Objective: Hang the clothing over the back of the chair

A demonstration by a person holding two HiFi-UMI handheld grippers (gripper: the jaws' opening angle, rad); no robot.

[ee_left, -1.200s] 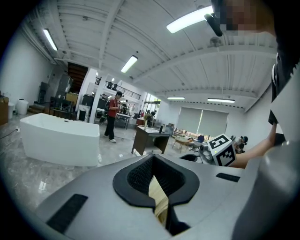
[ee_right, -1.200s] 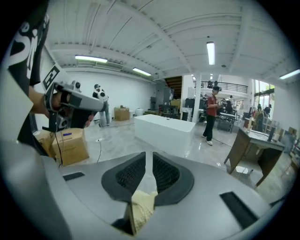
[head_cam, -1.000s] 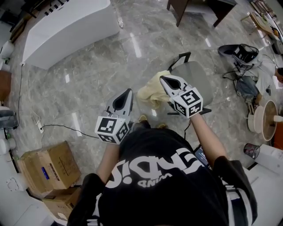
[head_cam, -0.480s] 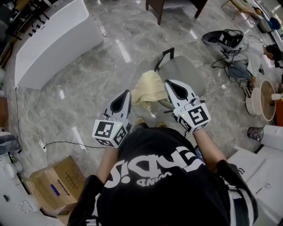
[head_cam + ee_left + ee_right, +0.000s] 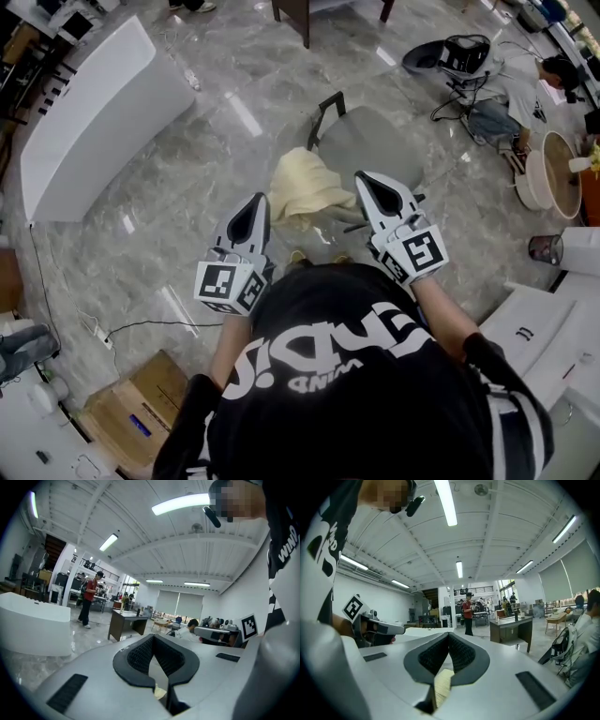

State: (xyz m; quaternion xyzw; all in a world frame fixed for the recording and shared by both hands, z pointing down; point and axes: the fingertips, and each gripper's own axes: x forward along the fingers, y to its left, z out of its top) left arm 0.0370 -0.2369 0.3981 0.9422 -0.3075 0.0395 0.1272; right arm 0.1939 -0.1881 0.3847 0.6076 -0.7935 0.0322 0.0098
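Note:
A pale yellow garment [image 5: 302, 190] lies draped over the near left edge of a grey-seated chair [image 5: 380, 145] on the marble floor. My left gripper [image 5: 261, 200] hovers just left of the garment, jaws shut with nothing in them. My right gripper [image 5: 362, 179] hovers over the chair's near edge, just right of the garment, shut and empty too. In the left gripper view the left gripper [image 5: 153, 636] points level into the room. The right gripper [image 5: 449, 633] does the same in its own view, with a strip of the yellow garment [image 5: 442, 686] showing below its jaws.
A long white counter [image 5: 89, 117] stands at the left. Cardboard boxes [image 5: 131, 422] and a floor cable [image 5: 141, 326] lie at the lower left. A seated person [image 5: 530, 80], bags and a round stand [image 5: 551, 169] crowd the right. A dark desk [image 5: 125, 623] stands ahead.
The right gripper has lifted and swung from the garment's top edge to its right side. The left gripper shifted slightly. The garment stays on the chair.

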